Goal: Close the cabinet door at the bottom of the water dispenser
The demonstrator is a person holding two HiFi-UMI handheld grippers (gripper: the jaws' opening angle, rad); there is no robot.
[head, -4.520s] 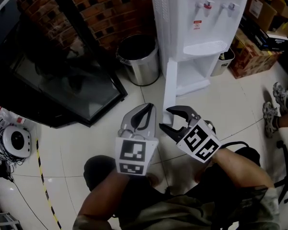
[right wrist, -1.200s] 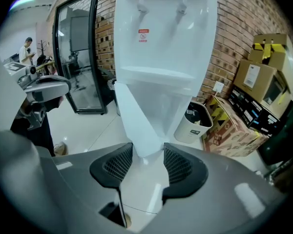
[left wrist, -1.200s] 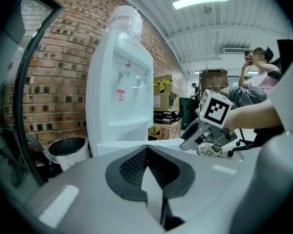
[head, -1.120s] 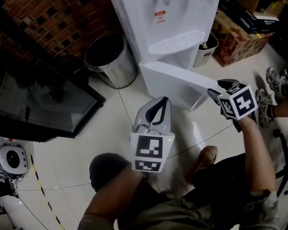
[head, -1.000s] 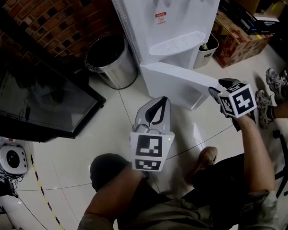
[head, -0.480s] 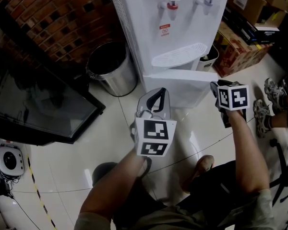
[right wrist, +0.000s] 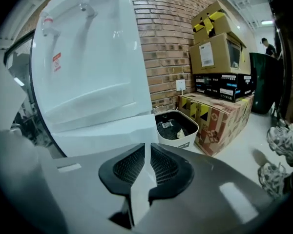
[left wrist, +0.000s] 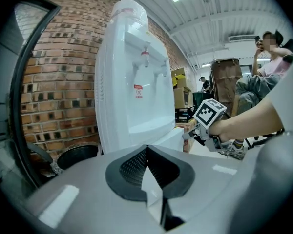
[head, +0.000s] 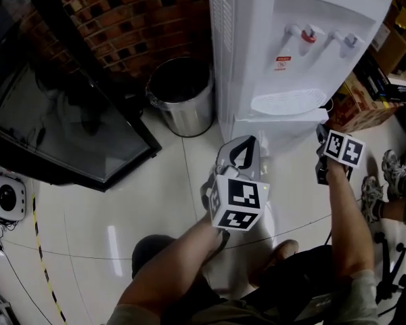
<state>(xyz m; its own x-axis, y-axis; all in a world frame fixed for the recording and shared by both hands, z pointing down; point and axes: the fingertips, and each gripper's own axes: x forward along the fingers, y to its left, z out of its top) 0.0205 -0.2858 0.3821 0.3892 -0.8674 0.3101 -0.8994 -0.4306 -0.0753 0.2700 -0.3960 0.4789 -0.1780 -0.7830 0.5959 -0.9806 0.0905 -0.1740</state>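
Observation:
The white water dispenser (head: 291, 19) stands against the brick wall. Its bottom cabinet door (head: 277, 124) lies almost flat against the body; I cannot tell whether it sits fully flush. My right gripper (head: 321, 133) is at the door's right edge, and its jaws are closing. In the right gripper view the right gripper (right wrist: 145, 147) shows only a thin slit, nothing between the pads, with the door (right wrist: 107, 133) just ahead. My left gripper (head: 242, 143) hovers shut and empty in front of the door; the left gripper (left wrist: 146, 147) points at the dispenser (left wrist: 129, 82).
A steel bin (head: 183, 93) stands left of the dispenser, and a black glass-fronted cabinet (head: 54, 127) is further left. Cardboard boxes (right wrist: 219, 57) and a small white waste bin (right wrist: 175, 128) sit on the dispenser's right. A person's shoes (head: 392, 164) rest on the tiled floor at right.
The door has swung from wide open to almost against the dispenser, and my right gripper followed its edge inward. My left gripper moved closer to the dispenser.

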